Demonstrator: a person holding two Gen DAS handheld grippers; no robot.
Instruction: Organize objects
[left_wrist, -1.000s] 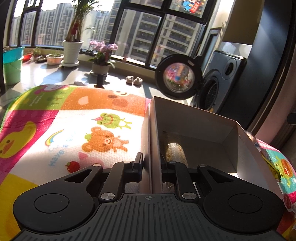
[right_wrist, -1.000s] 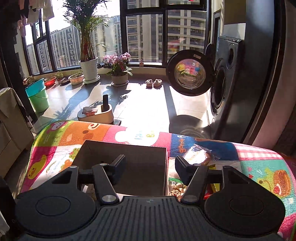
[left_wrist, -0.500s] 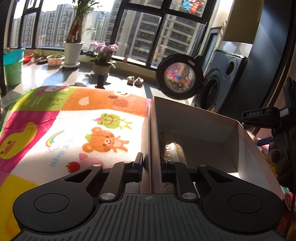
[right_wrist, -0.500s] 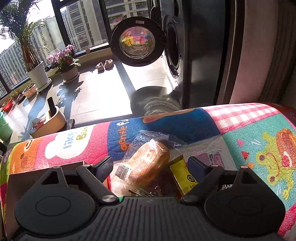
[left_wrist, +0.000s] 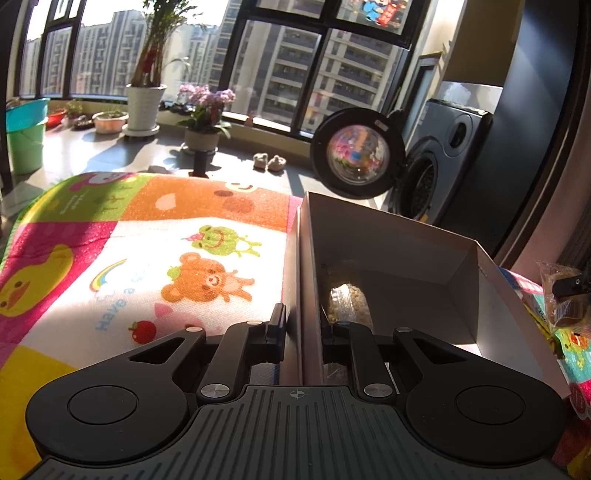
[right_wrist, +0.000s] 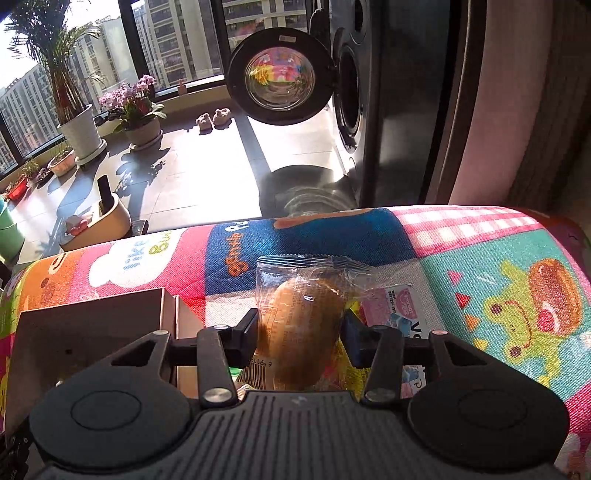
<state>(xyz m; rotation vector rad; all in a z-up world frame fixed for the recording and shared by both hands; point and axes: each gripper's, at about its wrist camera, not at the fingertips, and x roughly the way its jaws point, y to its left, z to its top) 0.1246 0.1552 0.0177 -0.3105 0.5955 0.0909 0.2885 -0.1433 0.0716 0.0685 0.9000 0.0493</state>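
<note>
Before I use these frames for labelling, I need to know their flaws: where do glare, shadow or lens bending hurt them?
Left wrist view: sun washes out the mat; the box interior is shadowed; window frames bow. Right wrist view: the floor glares white; the wrapped bun stays sharp.

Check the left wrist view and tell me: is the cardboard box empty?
No: a clear packet of pale grainy snack lies on the floor of the cardboard box, against its left wall.

Bread packet (right_wrist: 303, 328) bottom & yellow wrapper (right_wrist: 349, 365) behind right gripper body.
</note>
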